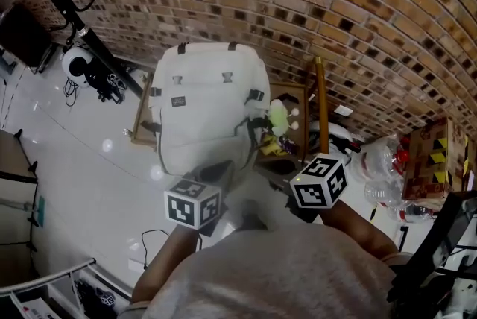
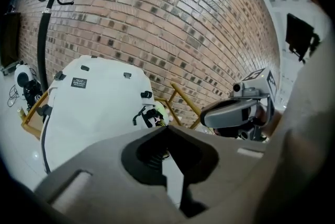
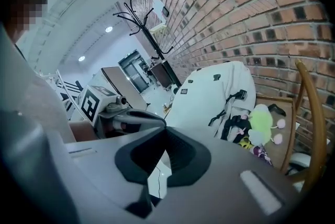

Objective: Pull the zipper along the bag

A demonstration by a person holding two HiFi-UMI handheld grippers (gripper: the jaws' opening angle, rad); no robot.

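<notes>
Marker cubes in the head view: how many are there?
2. One marker cube rides the left gripper, just below the white backpack; the other rides the right gripper, further right and slightly higher. None seems hidden.

A red-brown brick wall (image 1: 358,27) is shown above a glossy white floor (image 1: 82,161). A black coat stand (image 2: 41,50) is set near the wall, and a wooden chair (image 1: 321,98) is placed against it. Round ceiling lights (image 3: 108,29) are lit.

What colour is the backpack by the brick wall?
The backpack is white with black buckles; clearest in the head view.
</notes>
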